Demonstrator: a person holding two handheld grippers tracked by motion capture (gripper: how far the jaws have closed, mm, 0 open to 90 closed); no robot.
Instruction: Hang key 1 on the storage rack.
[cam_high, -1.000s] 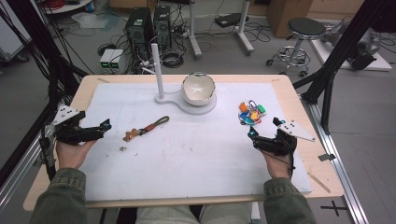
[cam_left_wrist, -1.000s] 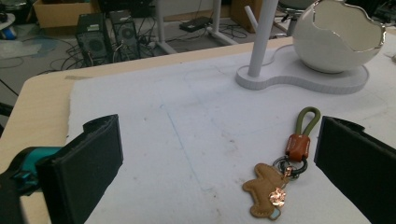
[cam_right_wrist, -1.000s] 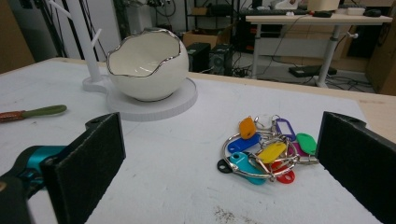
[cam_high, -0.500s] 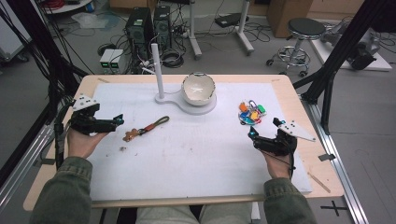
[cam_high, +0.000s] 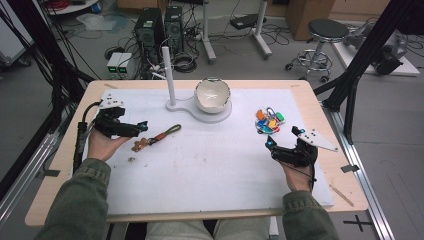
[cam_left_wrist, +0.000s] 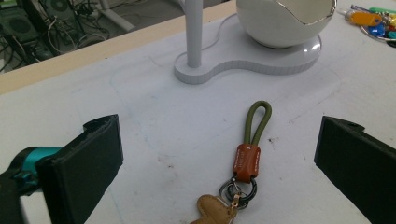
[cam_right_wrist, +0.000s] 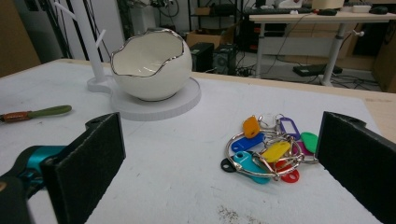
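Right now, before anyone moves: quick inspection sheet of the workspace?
Surface: white mat on a wooden table; scuffs and a few crumbs near the left hand.
Job's things: none stated. Keychain with green loop and brown tag lies flat; tag bunch on a ring lies right of the bowl.
Clutter: white stand with post, sharing a base with the bowl.
Grippers: left gripper open, jaws either side of the keychain, not touching; right gripper open, just short of the tags.
Cables: one trails from each gripper; tangles on the floor beyond.
Surroundings: computer towers, stool, black frame legs.
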